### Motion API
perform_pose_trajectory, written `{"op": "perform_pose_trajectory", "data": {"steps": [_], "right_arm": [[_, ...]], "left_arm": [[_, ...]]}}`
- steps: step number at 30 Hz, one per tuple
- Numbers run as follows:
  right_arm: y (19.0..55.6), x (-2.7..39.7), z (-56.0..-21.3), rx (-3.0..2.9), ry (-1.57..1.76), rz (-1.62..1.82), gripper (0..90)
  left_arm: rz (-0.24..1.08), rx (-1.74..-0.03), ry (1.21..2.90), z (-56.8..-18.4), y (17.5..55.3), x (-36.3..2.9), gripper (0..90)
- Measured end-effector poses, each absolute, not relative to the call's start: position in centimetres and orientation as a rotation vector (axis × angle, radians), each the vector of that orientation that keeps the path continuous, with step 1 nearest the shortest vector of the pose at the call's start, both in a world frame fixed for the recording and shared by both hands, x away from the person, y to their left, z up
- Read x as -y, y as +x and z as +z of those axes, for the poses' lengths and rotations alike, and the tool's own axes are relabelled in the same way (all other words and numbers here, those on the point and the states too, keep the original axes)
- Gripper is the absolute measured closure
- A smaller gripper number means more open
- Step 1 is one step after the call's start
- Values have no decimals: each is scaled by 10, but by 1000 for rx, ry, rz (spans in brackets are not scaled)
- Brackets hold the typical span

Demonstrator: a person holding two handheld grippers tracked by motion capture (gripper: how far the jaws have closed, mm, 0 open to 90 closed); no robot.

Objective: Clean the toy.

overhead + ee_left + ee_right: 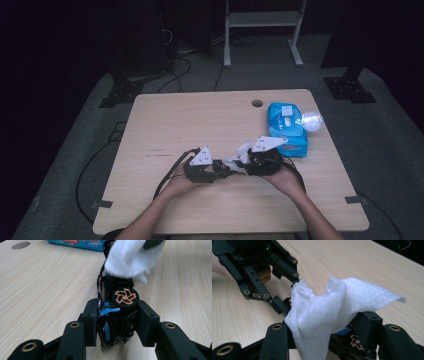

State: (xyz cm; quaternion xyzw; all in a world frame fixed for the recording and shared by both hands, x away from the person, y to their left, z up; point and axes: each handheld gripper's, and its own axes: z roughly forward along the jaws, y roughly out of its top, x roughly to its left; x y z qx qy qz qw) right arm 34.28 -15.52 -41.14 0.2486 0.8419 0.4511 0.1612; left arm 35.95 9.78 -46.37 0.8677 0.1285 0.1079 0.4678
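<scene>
— Toy car (117, 312) sits clamped in the left gripper (117, 322) near the table's (165, 120) front edge.
— Right gripper (324, 340) jaws look parted around the wipe (324, 312), probably loose; re-pinch before rubbing.

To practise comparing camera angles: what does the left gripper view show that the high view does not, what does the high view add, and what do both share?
Left gripper view: the toy car clamped between the jaws of the left hand-held gripper, with its copper-spoked wheel clear.
High view: the person's forearms, the right hand-held gripper and a white round thing beside the packet.
Both: the white wipe over the car, the blue packet and the wooden table.
</scene>
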Motion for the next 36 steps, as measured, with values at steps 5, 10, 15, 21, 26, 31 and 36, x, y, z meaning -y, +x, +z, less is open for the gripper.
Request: {"op": "perform_pose_trajectory", "data": {"steps": [5, 10, 15, 21, 26, 31, 36], "right_arm": [[340, 157, -408, -2371, 688, 1249, 713], [343, 143, -417, -2361, 675, 1217, 804], [343, 120, -431, -2374, 661, 1256, 812], [339, 103, -435, -2385, 600, 1328, 811], [342, 121, -433, -2322, 622, 1220, 811], [345, 139, -435, -2283, 687, 1208, 812], [341, 125, -437, -2299, 668, 1270, 812]], "left_arm": [[267, -314, 2128, -464, 360, -97, 573], [266, -315, 2126, -464, 360, -97, 574], [264, -314, 2123, -464, 360, -97, 575], [263, -313, 2125, -464, 360, -98, 576], [258, -318, 2118, -464, 360, -98, 577], [262, -313, 2121, -464, 360, -97, 577], [259, -316, 2118, -464, 360, -96, 578]]}}
